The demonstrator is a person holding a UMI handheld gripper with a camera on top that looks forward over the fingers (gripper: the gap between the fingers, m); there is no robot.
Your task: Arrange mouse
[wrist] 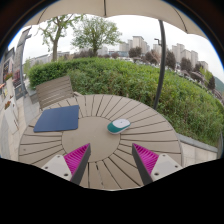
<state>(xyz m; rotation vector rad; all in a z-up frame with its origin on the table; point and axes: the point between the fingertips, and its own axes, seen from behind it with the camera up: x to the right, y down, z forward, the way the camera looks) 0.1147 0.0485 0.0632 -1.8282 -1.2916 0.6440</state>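
A small white and teal mouse (119, 125) lies on the round wooden slatted table (95, 140), a little right of the table's middle. A dark blue mouse mat (57, 119) lies flat on the table to the left of the mouse, apart from it. My gripper (110, 160) hovers over the near part of the table, open, with nothing between its magenta pads. The mouse sits beyond the fingers, slightly right of the gap between them.
A wooden slatted chair (52, 90) stands behind the table at the left. A parasol pole (160, 60) rises at the right behind the table. A green hedge (130, 75), trees and buildings lie beyond.
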